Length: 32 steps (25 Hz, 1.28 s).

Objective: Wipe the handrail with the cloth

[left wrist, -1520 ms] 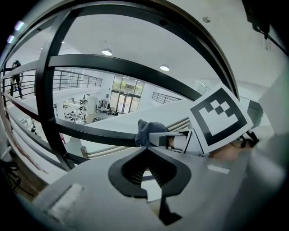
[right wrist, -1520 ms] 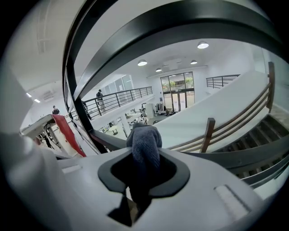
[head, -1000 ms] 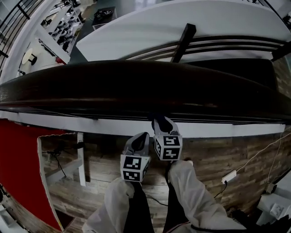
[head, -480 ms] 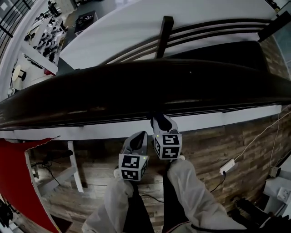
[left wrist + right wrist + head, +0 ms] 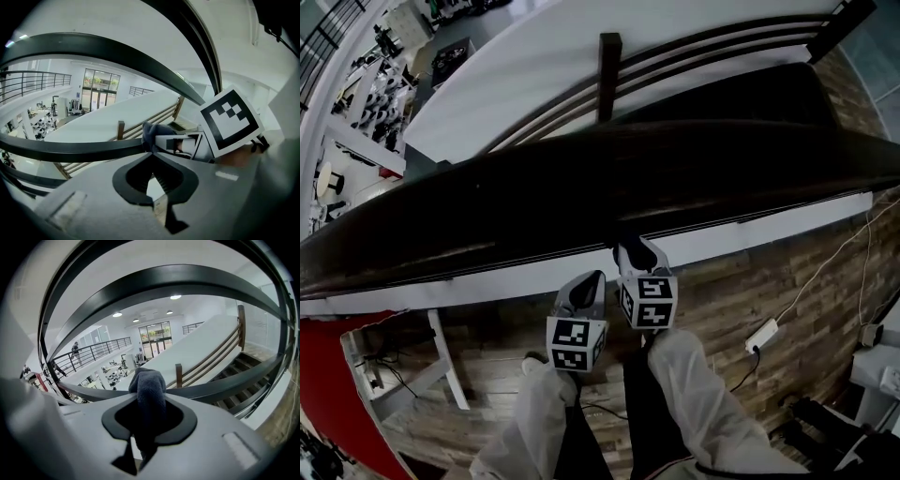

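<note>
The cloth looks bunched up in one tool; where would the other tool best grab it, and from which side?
Probably the rounded wad of the cloth that sticks out past the right tool, by the handrail. The rest is pinched between that tool's jaws. The left tool, shut and empty, sits to its left, so it would open and come from that side.

**Left gripper closed, right gripper's cloth at the rail ahead**

The grey left gripper (image 5: 151,158) is holding its jaws together with nothing between them. Just ahead, a dark curved handrail (image 5: 70,151) is crossing from the left. Ahead and to the right, the right gripper (image 5: 161,142), showing its black-and-white marker cube (image 5: 229,123), is gripping a dark grey-blue cloth (image 5: 151,132) at that rail.
</note>
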### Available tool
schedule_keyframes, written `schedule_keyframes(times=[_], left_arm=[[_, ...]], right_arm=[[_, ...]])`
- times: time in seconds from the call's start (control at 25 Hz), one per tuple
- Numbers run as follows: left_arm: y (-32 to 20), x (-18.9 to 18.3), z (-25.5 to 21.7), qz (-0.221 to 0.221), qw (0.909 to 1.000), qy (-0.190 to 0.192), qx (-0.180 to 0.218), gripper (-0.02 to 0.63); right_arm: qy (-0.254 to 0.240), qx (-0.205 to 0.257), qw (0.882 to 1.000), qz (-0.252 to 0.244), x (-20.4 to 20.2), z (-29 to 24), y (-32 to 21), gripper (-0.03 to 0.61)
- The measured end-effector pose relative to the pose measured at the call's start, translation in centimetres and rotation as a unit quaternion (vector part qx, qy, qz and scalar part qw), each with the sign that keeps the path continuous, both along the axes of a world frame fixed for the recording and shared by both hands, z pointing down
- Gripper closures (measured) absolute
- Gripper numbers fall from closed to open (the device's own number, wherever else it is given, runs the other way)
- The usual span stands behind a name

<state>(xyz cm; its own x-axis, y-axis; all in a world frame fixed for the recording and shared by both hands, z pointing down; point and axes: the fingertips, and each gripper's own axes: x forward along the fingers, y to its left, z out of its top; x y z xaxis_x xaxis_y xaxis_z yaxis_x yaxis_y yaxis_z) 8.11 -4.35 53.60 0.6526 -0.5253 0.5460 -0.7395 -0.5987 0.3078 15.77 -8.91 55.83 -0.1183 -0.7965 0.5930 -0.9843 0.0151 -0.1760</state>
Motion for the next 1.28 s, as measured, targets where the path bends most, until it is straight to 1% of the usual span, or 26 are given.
schedule_keyframes(times=[0.44, 0.84, 1.28], left_arm=[[0.2, 9.9, -0.5, 0.037, 0.9992, 0.009, 0.010, 0.611], [0.4, 17.6, -0.2, 0.067, 0.9976, 0.012, 0.010, 0.611], [1.4, 26.4, 0.1, 0.105, 0.9942, 0.014, 0.017, 0.611]], right_arm=[[0.008, -0.002, 0.999, 0.035, 10.4, 0.0, 1.0, 0.505], [0.013, 0.005, 0.999, 0.053, 17.6, 0.0, 1.7, 0.505], [0.023, 0.008, 0.994, 0.102, 28.4, 0.0, 3.2, 0.505]])
